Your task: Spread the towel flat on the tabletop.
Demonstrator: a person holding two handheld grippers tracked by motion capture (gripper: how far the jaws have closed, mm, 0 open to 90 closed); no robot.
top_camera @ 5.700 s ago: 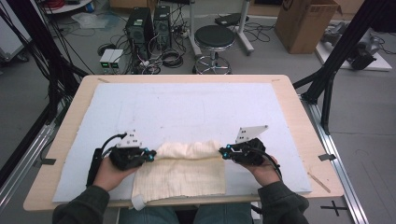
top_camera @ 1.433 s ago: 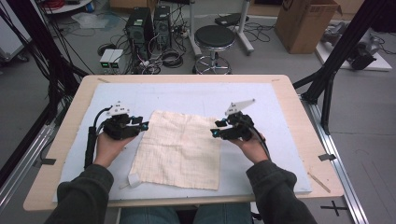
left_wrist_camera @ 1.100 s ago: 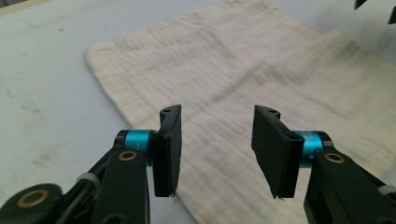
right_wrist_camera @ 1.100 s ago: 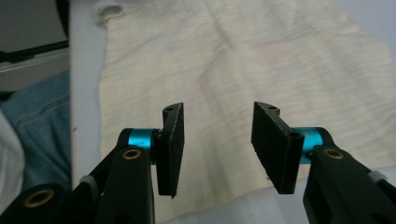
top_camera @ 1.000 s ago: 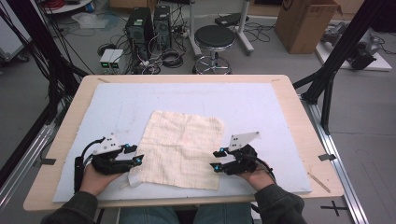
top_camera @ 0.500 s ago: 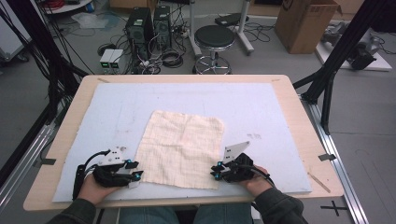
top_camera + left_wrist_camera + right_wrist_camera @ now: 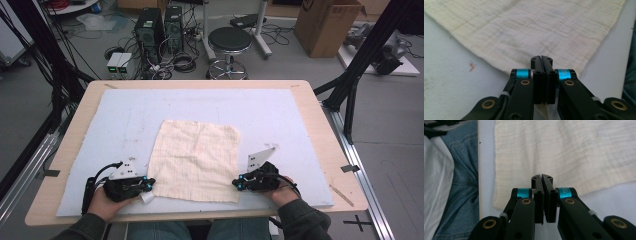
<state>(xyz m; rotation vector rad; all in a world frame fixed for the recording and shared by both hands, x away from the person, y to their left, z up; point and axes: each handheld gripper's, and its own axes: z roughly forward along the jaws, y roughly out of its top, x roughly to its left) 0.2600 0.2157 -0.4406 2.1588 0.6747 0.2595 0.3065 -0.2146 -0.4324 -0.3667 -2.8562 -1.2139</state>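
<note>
Blue mat (image 7: 300, 125); cream cloth (image 7: 197, 157) (no legible writing); both tongs clamped on corners.

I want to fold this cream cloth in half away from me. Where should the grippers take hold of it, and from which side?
Take the cloth by its two near corners, coming in low from the person's edge of the table. It lies flat and spread, so only edges and corners offer something to pinch. The left gripper and right gripper already sit there, jaws closed at those corners.
</note>
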